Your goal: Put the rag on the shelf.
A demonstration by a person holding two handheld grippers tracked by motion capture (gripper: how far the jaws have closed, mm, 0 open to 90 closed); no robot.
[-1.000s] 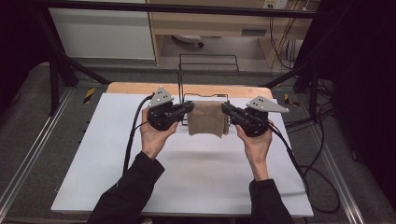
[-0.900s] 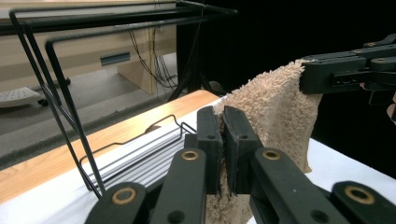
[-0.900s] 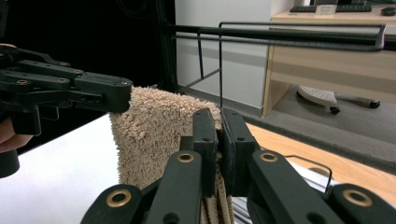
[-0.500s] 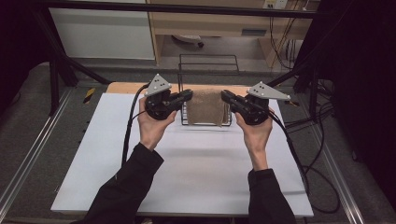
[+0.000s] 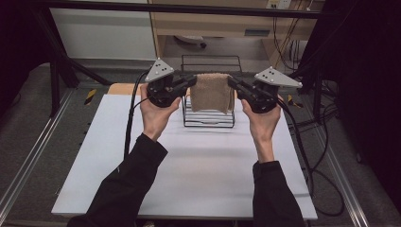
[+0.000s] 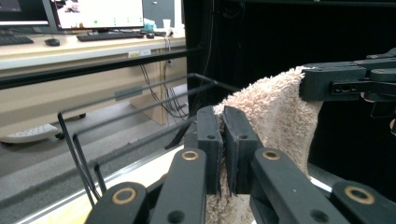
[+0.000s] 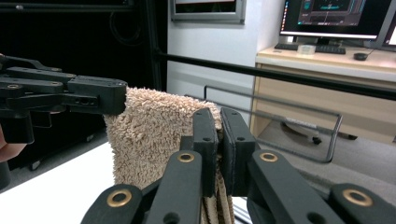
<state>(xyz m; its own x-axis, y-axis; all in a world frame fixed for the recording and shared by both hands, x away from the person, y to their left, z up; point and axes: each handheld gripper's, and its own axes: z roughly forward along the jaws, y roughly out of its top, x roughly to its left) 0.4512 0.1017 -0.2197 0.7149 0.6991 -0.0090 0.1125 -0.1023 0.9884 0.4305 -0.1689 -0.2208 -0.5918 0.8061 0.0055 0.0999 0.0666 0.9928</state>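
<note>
Both grippers, left gripper (image 5: 191, 81) and right gripper (image 5: 232, 82), are pinching the towel (image 5: 211, 91) closed-jawed above the wire rack (image 5: 208, 118); draping it probably remains.

You held a tan, fluffy towel (image 5: 211, 92) folded and hanging in the air, its top edge stretched level between your left gripper (image 5: 190, 83) and right gripper (image 5: 232, 83), each clamped on an upper corner. It hung just above the black wire rack (image 5: 208, 120) on the white table (image 5: 198, 165).
</note>
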